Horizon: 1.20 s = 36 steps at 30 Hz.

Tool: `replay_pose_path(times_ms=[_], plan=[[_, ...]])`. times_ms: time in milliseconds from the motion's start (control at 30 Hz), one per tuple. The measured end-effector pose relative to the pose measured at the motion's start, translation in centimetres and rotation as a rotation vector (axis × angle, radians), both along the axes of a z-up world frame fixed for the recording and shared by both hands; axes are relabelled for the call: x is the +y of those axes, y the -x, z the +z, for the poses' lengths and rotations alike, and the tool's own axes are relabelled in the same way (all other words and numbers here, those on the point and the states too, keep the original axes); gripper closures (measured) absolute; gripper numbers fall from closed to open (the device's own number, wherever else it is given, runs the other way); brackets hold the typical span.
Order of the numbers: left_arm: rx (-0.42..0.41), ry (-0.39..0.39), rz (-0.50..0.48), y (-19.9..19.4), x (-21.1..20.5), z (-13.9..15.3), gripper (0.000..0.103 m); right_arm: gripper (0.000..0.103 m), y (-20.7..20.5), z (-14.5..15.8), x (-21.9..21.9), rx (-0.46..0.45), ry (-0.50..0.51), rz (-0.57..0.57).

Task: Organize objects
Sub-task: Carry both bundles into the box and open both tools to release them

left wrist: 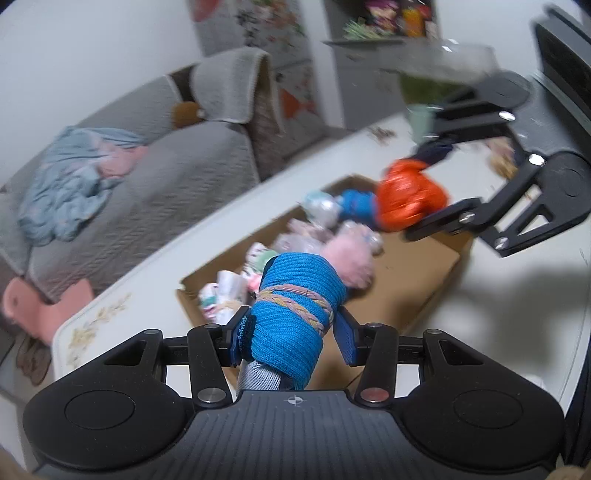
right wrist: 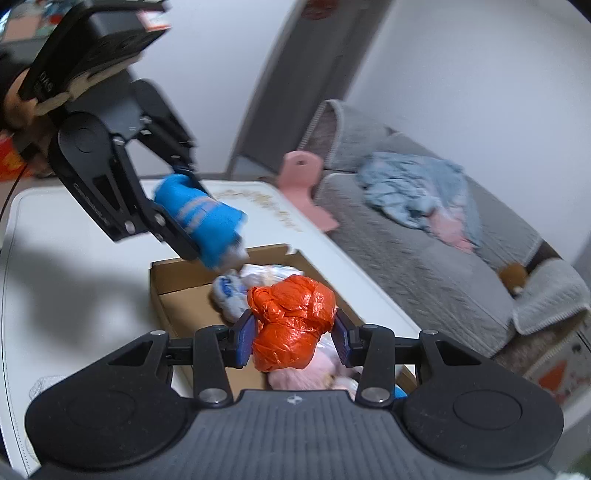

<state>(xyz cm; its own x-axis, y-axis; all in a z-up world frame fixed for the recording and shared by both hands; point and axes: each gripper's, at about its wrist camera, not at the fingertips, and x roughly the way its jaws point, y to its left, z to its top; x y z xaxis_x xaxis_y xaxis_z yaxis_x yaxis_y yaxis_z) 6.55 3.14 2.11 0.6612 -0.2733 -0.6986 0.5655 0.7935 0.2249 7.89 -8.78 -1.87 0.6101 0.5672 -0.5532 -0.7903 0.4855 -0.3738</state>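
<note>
My left gripper (left wrist: 291, 338) is shut on a rolled blue sock bundle (left wrist: 295, 310) bound with a braided band, held above an open cardboard box (left wrist: 417, 273). It also shows in the right wrist view (right wrist: 201, 218). My right gripper (right wrist: 295, 334) is shut on a crumpled orange plastic bundle (right wrist: 291, 321), also over the box (right wrist: 181, 299). In the left wrist view the orange bundle (left wrist: 406, 195) hangs over the box's far end. The box holds several rolled socks and a pink fluffy one (left wrist: 351, 262).
The box sits on a white table (left wrist: 147, 291) with a floral print. A grey sofa (left wrist: 155, 177) with a blue blanket (left wrist: 70, 184) stands beyond the table edge. A pink stool (right wrist: 303, 184) stands between them. A shelf with packets (left wrist: 388, 22) is at the back.
</note>
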Motion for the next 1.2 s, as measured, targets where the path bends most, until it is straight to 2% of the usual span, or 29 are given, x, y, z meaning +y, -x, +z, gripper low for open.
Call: replay_pose_path(times_ms=[100, 333, 667, 900, 1200], plan=[[0.033, -0.027, -0.014, -1.0, -0.2, -1.9, 0.049, 0.063, -1.3, -1.2, 1.8, 0.030, 0.046, 0.036], [0.083, -0.001, -0.028, -2.7, -0.1, -5.0, 0.049, 0.063, -3.4, -3.9, 3.8, 0.109, 0.101, 0.074], [0.120, 0.021, -0.017, -3.7, 0.3, -6.8, 0.049, 0.063, -4.5, -5.5, 3.9, 0.171, 0.131, 0.073], [0.149, 0.045, -0.001, -3.9, 1.0, -7.8, 0.049, 0.063, -3.7, -5.9, 3.8, 0.195, 0.147, 0.082], [0.192, 0.093, 0.059, -4.0, 2.0, -9.2, 0.048, 0.063, -4.2, -7.4, 4.7, 0.265, 0.156, 0.066]])
